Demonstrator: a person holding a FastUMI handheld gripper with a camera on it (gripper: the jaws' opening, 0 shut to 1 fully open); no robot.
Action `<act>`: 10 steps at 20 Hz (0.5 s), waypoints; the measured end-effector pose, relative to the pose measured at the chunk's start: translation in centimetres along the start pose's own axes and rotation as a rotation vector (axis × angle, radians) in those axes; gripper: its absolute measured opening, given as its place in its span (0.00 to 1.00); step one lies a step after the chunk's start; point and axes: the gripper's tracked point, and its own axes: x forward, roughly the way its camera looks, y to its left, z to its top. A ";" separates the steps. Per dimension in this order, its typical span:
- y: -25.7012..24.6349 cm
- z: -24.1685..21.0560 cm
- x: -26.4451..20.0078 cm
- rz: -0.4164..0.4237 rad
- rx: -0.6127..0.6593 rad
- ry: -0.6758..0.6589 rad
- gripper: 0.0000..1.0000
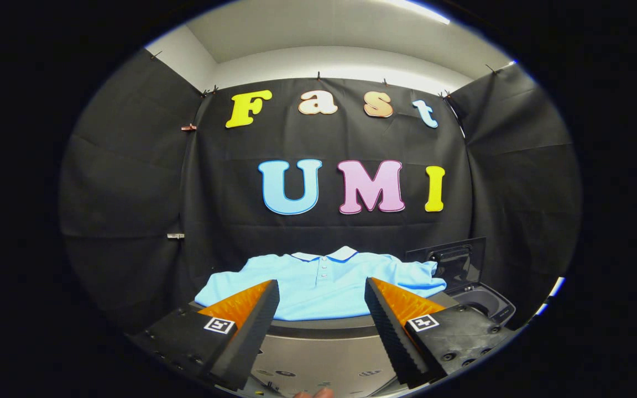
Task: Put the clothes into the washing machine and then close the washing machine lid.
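Lying flat on the counter (318, 326), a light blue polo shirt (324, 284) with a white collar and a buttoned placket is spread out, sleeves to either side, just ahead of the fingers. The gripper (322, 296) hangs before the counter's near edge with its fingers wide apart, nothing between them but the shirt's lower hem seen beyond the tips. To the right of the shirt, touching or nearly touching its right sleeve, sits the washing machine (487, 307), dark, with its lid (454, 260) standing upright and open behind the tub opening. The tub's inside is too dark to make out. Below the fingers a fingertip (318, 393), probably the person's, shows against the counter's pale front.
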 end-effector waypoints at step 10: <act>-0.3 0.2 3.1 0.006 0.015 0.038 0.97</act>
